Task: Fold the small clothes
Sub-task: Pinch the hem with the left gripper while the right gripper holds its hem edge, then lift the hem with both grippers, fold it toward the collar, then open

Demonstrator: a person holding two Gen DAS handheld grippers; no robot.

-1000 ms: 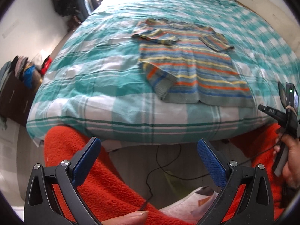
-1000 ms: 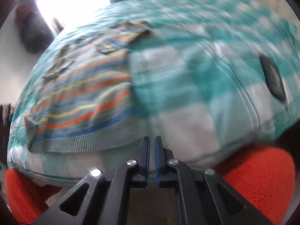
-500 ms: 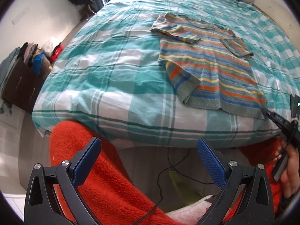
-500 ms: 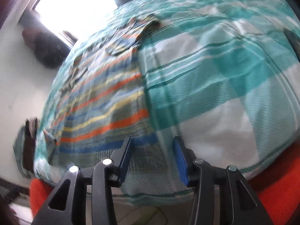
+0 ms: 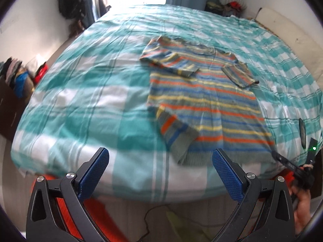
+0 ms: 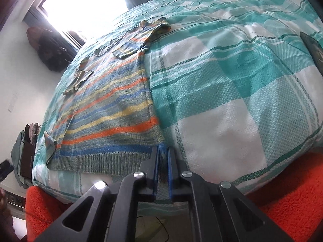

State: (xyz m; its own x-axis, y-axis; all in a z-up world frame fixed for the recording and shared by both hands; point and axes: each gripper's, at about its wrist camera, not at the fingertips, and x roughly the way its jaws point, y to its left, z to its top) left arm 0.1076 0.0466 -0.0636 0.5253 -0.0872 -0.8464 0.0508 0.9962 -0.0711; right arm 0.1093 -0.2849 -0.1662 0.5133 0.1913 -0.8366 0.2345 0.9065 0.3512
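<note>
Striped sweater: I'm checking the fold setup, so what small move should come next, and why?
Probably bring the open left gripper down onto the striped sweater hem's near-left corner. The right gripper is shut on the hem's other corner; the left grips nothing, short of the hem.

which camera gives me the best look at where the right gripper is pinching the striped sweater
The right wrist view. There the right gripper is shut on the near hem corner of the striped sweater, the knit visible between its blue pads. The left wrist view shows the whole sweater, but that gripper only small and blurred at the edge.
</note>
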